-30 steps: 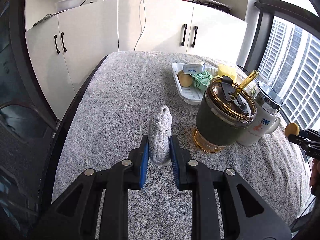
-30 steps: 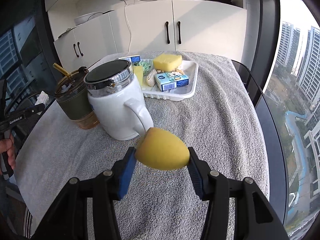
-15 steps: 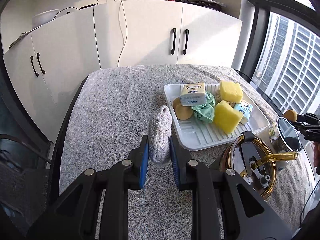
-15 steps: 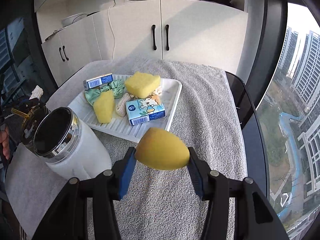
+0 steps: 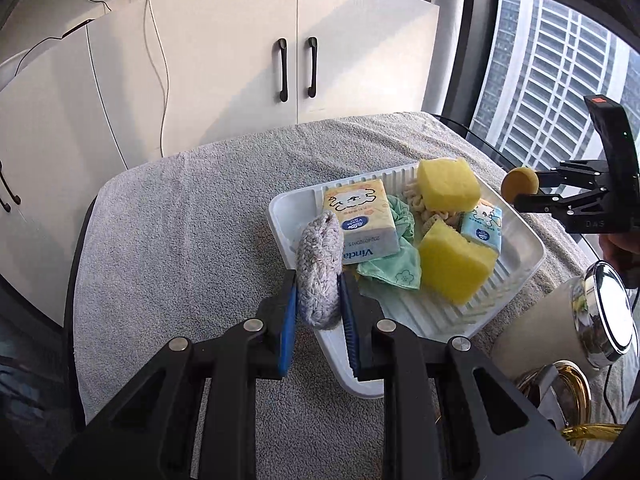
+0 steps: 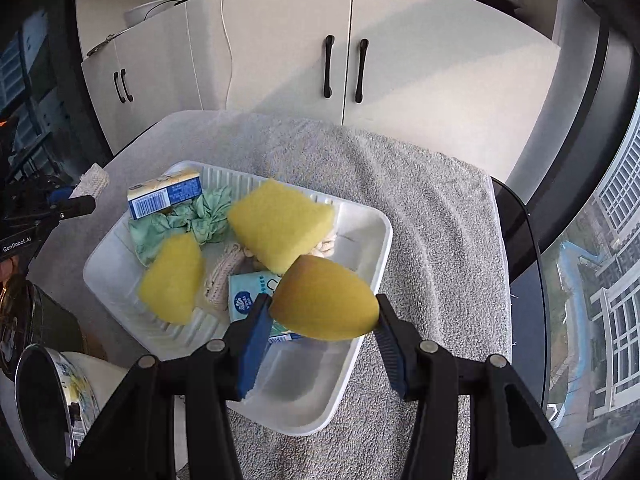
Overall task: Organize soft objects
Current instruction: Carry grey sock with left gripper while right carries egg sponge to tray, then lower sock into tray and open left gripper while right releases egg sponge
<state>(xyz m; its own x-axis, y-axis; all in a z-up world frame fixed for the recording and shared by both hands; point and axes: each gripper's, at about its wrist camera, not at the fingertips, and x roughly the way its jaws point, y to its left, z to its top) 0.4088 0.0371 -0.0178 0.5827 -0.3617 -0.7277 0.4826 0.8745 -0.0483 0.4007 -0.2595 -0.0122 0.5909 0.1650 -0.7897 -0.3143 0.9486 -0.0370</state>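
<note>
Left wrist view: a grey knitted pad [image 5: 320, 276] is pinched upright between the narrowed jaws of the left gripper [image 5: 318, 312], which is held just above the near-left rim of the white tray [image 5: 524, 240]. Toward the far-right side of the tray, a yellow egg-shaped sponge [image 6: 325, 300] is clamped in the right gripper [image 6: 320, 322], whose jaws are set fairly wide around it. Inside the tray, two yellow sponge blocks [image 6: 280, 226], two tissue packs [image 5: 360, 220], a green cloth [image 5: 390, 270] and a cream knitted piece [image 6: 224, 276] are already crowded together. Little bare floor is left in the tray, so a released item may be dropped onto the pile and be rolled back out over the low rim; this risk is judged greatest for the rounded sponge. The pad may be caught on the rim if it is lowered where it now hangs, and the light tray may be tipped or pushed. On the near-right side of the tray a white steel-lidded mug [image 5: 576, 320] and a gold-lidded cup [image 5: 560, 384] are standing, and these could be struck by a swinging gripper.
</note>
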